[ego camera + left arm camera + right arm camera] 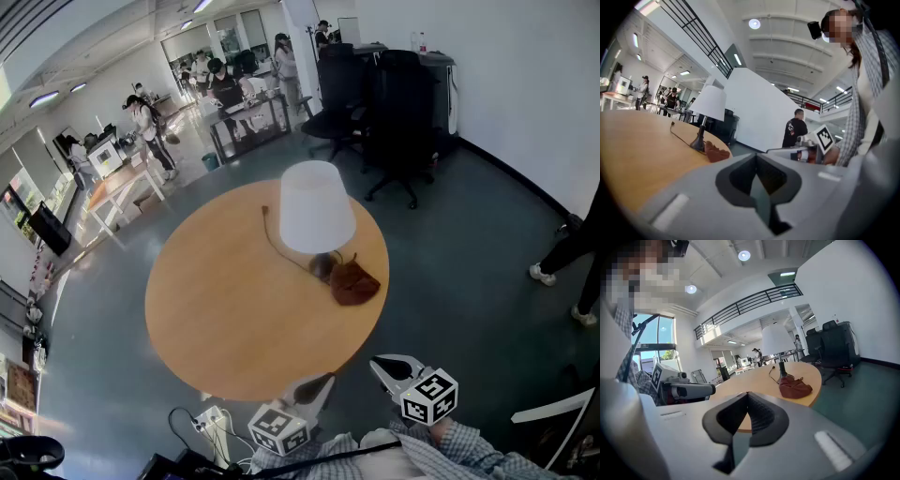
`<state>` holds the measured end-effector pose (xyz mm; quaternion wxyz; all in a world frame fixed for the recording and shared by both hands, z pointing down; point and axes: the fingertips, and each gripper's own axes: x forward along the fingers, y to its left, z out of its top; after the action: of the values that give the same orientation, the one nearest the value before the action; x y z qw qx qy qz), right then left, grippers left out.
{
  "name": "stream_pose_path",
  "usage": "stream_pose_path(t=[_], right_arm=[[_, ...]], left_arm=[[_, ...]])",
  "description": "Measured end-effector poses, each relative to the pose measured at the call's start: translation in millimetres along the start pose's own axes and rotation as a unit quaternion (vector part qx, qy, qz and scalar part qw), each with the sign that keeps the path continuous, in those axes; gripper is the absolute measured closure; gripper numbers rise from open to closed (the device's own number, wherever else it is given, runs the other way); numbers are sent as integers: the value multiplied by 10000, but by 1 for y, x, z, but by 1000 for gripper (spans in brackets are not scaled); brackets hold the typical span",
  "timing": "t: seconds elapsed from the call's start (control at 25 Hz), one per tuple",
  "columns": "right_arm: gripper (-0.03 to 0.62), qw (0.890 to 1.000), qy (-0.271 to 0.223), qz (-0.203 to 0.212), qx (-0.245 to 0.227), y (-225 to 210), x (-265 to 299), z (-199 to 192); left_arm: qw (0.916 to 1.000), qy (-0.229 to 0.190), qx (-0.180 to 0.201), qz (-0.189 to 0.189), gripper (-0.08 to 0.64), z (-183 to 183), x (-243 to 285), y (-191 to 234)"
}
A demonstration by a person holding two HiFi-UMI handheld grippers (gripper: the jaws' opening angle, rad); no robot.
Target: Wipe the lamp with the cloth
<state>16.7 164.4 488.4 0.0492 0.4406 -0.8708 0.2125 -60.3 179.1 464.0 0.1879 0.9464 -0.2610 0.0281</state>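
Head view had the left gripper (pixel 322 382) & right gripper (pixel 382 365) low at the near rim of the round desk (pixel 216 319), both w/ fingers pressed together, nothing between them. The brown cloth (pixel 354 281) lay crumpled right by the base of the lamp (pixel 317 208), well ahead of both fingertips, nearer the right pair. Step looked like the cloth pickup: best to spread the right fingers before arrival, pinch a raised fold, avoid the cord (pixel 272 239), & not nudge the lamp, prob. top-heavy.
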Motion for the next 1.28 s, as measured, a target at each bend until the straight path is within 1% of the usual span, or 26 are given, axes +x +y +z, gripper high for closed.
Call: stream_pose_path(t=[0.56, 0.8, 1.12, 1.28], right_arm=[[588, 10000, -7, 33, -8, -2, 1, -1], [588, 9999, -43, 15, 115, -5, -1, -1], [588, 9997, -92, 43, 203, -13, -9, 4], [588, 9998, -74, 34, 183, -25, -21, 6]], left_arm=[[10000, -46, -79, -16, 555, -2, 2, 1], [10000, -27, -79, -16, 556, -4, 3, -1], [9999, -83, -59, 66, 555, 2, 11, -4], [9997, -154, -40, 173, 555, 10, 15, -6]])
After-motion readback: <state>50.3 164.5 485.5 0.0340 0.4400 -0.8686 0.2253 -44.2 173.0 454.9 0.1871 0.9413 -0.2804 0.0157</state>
